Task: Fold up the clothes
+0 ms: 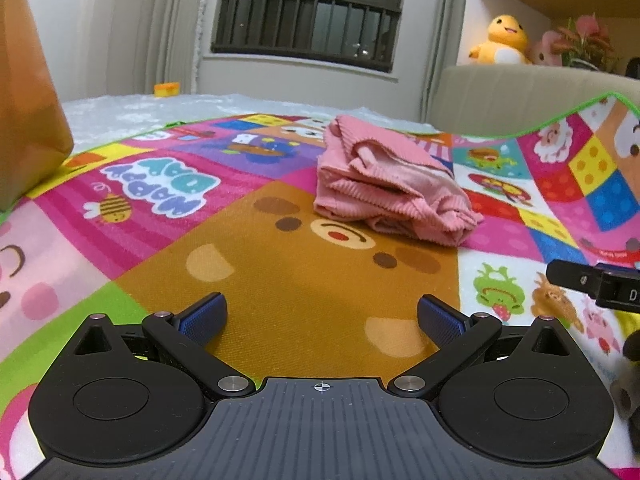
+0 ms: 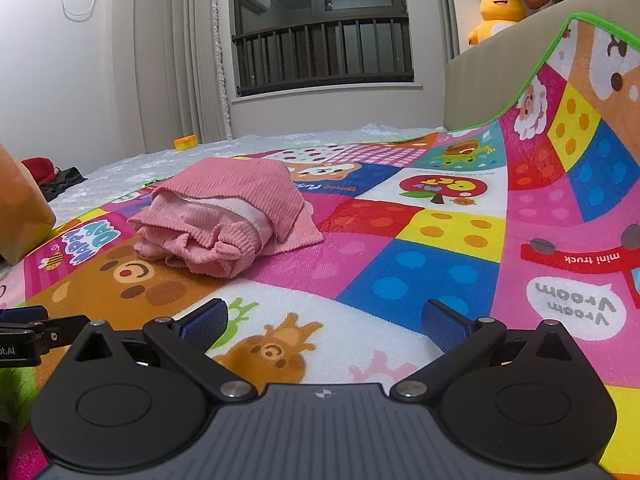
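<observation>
My left gripper [image 1: 322, 316] and right gripper [image 2: 326, 320] both hung low over the play mat [image 1: 304, 280] with fingers spread apart, holding nothing. The pink ribbed garment [image 1: 384, 188] lay ahead on the mat, clear of both, already bundled into a compact fold, so I judged the folding mostly finished. Its long axis ran from near-right to far-left, loose ruffled end nearest me.

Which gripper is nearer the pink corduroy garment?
About level; left, if either. The left gripper faces the pink corduroy garment, slightly right of centre; the right gripper sees it ahead-left. Both open, apart from it.
</observation>
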Demonstrator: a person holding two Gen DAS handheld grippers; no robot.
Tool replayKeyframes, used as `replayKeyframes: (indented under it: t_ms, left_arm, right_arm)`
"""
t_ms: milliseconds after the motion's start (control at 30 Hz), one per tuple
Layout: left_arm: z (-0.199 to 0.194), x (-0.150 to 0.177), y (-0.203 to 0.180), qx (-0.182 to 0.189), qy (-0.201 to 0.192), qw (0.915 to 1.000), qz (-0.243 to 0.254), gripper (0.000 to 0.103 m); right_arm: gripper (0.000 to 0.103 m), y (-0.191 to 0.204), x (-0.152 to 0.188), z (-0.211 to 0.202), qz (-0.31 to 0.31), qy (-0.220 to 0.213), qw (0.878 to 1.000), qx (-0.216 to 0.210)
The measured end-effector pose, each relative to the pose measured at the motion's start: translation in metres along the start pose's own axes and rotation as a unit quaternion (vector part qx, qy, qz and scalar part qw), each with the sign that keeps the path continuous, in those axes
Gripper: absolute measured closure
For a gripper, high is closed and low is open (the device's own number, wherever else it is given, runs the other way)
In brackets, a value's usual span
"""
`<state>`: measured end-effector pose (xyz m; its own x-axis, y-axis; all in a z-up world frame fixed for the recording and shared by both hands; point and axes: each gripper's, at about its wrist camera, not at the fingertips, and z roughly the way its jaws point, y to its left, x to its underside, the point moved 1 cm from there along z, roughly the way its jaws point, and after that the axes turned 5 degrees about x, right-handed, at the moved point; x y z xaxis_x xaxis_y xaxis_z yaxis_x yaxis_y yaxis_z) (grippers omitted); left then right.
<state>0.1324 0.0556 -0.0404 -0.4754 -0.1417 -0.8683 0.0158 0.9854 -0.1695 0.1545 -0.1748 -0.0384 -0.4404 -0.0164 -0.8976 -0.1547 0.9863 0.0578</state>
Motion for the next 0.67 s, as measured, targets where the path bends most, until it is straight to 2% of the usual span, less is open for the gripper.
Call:
replayKeyframes:
  t_ms: [133,667]
  left_arm:
    - [-0.0016,-0.0005,-0.0028,-0.013,-0.005,0.9999,0.006,0.000]
    - [-0.0038,-0.0068,0.0005,-0.027,-0.002,0.9996,-0.008,0.000]
  right_arm:
    - [0.000,-0.0002,-0.0003,0.0008,0.000,0.002,1.000,0.000]
    - [0.000,-0.0060,-0.0083,0.0029,0.004,0.032,0.999,-0.002]
